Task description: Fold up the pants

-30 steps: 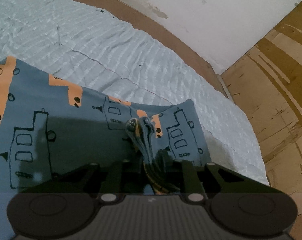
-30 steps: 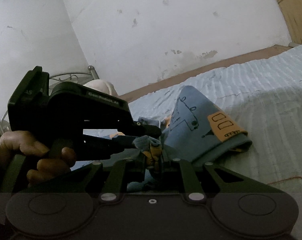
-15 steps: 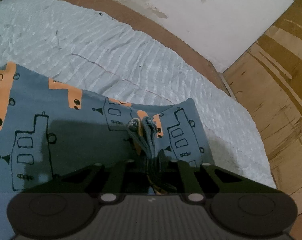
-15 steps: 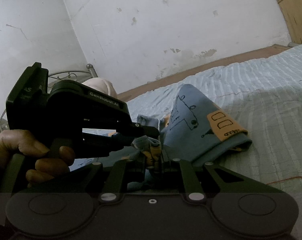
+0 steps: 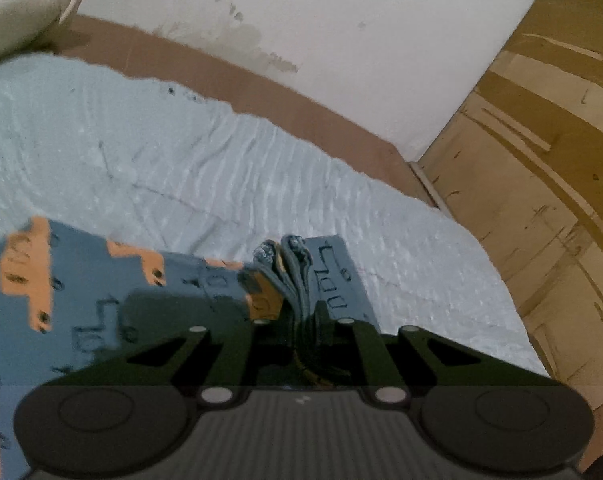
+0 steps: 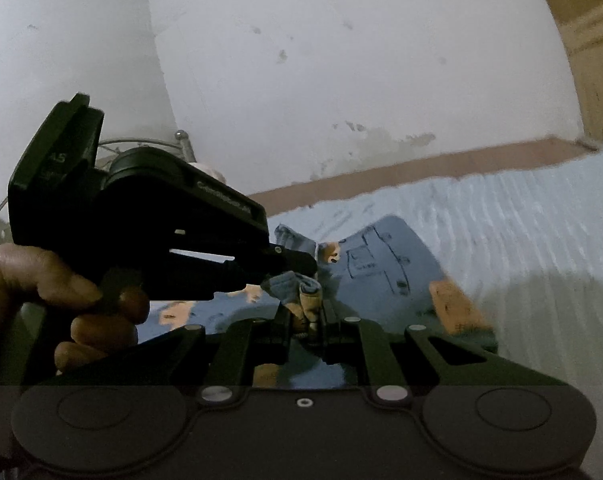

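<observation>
The pants (image 5: 101, 296) are blue-grey with orange shapes and drawn buildings, and they lie on a pale blue bed sheet (image 5: 181, 168). My left gripper (image 5: 301, 320) is shut on a bunched edge of the fabric that sticks up between its fingers. In the right wrist view the pants (image 6: 385, 264) hang raised off the sheet, and my right gripper (image 6: 307, 316) is shut on another gathered fold of them. The left gripper (image 6: 301, 266), held by a hand (image 6: 61, 296), pinches the cloth just left of the right one.
A brown bed frame (image 5: 229, 80) runs along a stained white wall (image 5: 301, 12). Wooden panelling (image 5: 541, 200) stands at the right. A pillow (image 5: 21, 8) lies at the far left, and a metal bedstead (image 6: 181, 140) shows behind the hand.
Both grippers have risen with the pants edge pinched in them, lifting the cloth off the sheet. The left jaws have drawn tighter on the bunched fabric.
</observation>
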Demonstrator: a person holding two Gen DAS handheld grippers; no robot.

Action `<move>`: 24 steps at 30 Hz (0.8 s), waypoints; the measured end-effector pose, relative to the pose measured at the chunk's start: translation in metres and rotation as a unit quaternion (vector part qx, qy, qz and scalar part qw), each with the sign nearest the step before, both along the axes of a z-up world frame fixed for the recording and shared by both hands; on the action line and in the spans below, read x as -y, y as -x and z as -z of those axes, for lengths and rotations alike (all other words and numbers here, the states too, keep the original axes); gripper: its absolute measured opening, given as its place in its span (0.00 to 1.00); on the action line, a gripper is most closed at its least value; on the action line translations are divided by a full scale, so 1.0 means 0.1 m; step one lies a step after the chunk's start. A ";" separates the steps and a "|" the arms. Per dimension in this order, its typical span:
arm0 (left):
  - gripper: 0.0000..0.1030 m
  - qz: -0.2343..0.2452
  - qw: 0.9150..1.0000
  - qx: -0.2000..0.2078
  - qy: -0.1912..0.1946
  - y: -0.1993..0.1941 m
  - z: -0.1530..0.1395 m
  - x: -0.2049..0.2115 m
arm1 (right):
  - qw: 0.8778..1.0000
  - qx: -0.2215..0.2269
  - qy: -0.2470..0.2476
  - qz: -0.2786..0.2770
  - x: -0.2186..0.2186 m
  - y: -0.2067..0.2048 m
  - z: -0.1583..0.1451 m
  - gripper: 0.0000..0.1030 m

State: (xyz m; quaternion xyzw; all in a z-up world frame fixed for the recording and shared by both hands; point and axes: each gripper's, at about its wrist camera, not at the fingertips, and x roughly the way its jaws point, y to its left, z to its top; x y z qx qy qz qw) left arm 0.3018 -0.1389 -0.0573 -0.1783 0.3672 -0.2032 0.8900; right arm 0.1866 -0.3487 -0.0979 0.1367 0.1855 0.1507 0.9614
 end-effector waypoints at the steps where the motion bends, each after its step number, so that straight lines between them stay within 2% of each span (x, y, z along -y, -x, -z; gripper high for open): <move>1: 0.09 -0.001 1.000 0.002 0.000 0.02 -0.03 -0.07 | 1.000 0.004 0.003 -0.003 -0.04 0.02 -0.05 0.14; 7: 0.09 -0.027 1.000 0.004 -0.011 0.23 -0.09 -0.53 | 0.999 0.008 0.007 -0.040 -0.34 0.07 -0.18 0.14; 13: 0.09 -0.053 0.998 -0.010 -0.017 0.40 0.01 -0.96 | 0.996 -0.016 0.018 -0.090 -0.73 0.12 -0.17 0.14; 18: 0.09 -0.051 0.998 -0.022 -0.036 0.41 0.15 -1.14 | 0.992 -0.040 0.043 -0.115 -1.05 0.12 -0.08 0.14; 24: 0.09 -0.056 0.997 -0.048 -0.029 0.41 0.34 -1.23 | 0.988 -0.067 0.066 -0.121 -1.21 0.06 0.04 0.14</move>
